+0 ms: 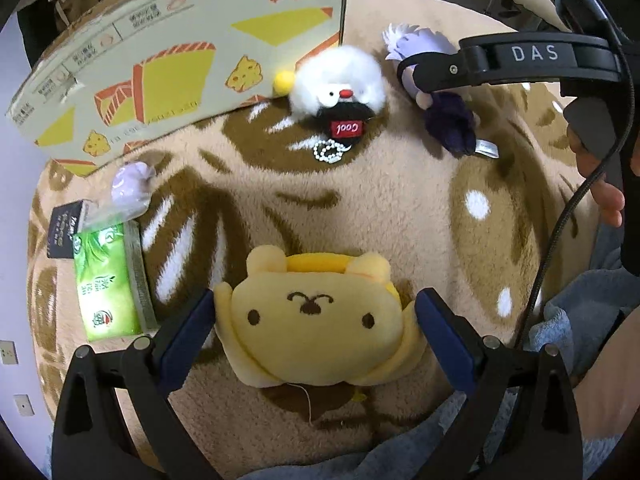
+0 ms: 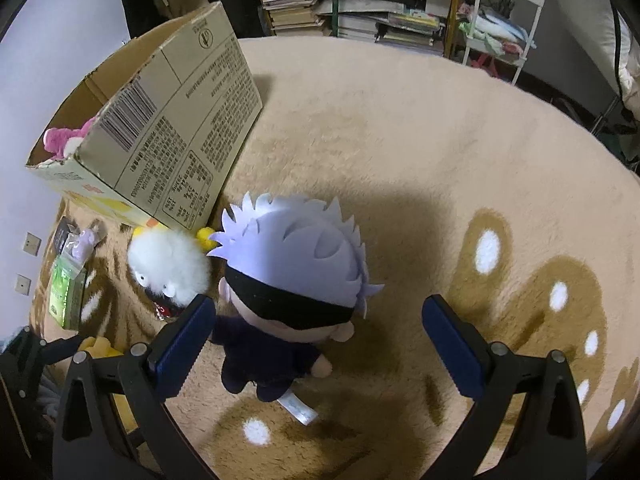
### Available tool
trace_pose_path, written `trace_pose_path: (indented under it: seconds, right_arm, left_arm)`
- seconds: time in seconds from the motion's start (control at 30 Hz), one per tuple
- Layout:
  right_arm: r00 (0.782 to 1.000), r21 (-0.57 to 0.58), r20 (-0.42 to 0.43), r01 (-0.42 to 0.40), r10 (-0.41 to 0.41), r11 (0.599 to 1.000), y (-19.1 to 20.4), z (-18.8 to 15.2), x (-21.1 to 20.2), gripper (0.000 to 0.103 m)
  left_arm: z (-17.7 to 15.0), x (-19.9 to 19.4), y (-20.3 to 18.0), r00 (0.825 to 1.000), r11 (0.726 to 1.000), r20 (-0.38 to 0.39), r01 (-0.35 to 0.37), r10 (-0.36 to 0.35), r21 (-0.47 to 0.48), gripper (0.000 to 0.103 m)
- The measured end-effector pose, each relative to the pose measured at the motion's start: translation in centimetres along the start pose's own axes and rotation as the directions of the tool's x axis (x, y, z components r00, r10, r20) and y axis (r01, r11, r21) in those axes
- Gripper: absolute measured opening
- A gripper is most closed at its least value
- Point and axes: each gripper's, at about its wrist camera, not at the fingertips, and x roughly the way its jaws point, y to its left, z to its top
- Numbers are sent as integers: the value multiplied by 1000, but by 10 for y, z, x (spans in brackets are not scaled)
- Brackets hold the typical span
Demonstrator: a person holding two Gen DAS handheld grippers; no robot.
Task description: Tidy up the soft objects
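A yellow bear plush (image 1: 316,320) lies between the wide-open, empty left tool (image 1: 316,328), while the right tool (image 2: 320,344), also open and empty, straddles a white-haired doll (image 2: 288,292); the cardboard box (image 2: 160,120) at ten o'clock could be bumped.

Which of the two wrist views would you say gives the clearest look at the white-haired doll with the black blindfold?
The right wrist view: the white-haired doll lies whole and close between the open right gripper fingers. In the left wrist view, the doll is small, far off, and partly hidden behind that gripper's black finger.
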Motion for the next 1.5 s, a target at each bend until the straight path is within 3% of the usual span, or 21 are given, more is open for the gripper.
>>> trace_pose_path:
  seconds: [0.13, 0.27, 0.53, 0.63, 0.8, 1.03, 1.23, 1.5]
  right_arm:
    - [999, 0, -32, -31, 31, 1000, 0, 3, 11, 101]
    - [997, 0, -62, -54, 54, 999, 5, 3, 21, 93]
    - [994, -50, -106, -29, 23, 998, 20, 8, 30, 83]
    - [992, -41, -114, -62, 57, 997, 25, 7, 30, 68]
    - [991, -17, -121, -67, 64, 998, 27, 7, 29, 61]
    - [991, -5, -120, -64, 63, 998, 26, 11, 23, 59]
    - [993, -37, -114, -44, 39, 998, 43, -4, 11, 59]
    - [992, -35, -121, -43, 38, 998, 50, -10, 12, 59]
  left_arm:
    - [0, 3, 0, 1000, 1000, -14, 1, -1, -14, 98]
    - [0, 8, 6, 1000, 1000, -22, 3, -4, -9, 91]
    - [4, 12, 24, 998, 998, -43, 47, -49, -52, 85]
    - [5, 12, 24, 999, 999, -36, 30, -31, -34, 82]
    - [5, 9, 28, 999, 998, -30, 38, -40, -58, 74]
    - [0, 4, 41, 999, 998, -19, 35, -36, -51, 71]
    - [-5, 0, 28, 999, 997, -29, 44, -46, -63, 71]
    - [-5, 18, 24, 998, 998, -55, 28, -31, -51, 80]
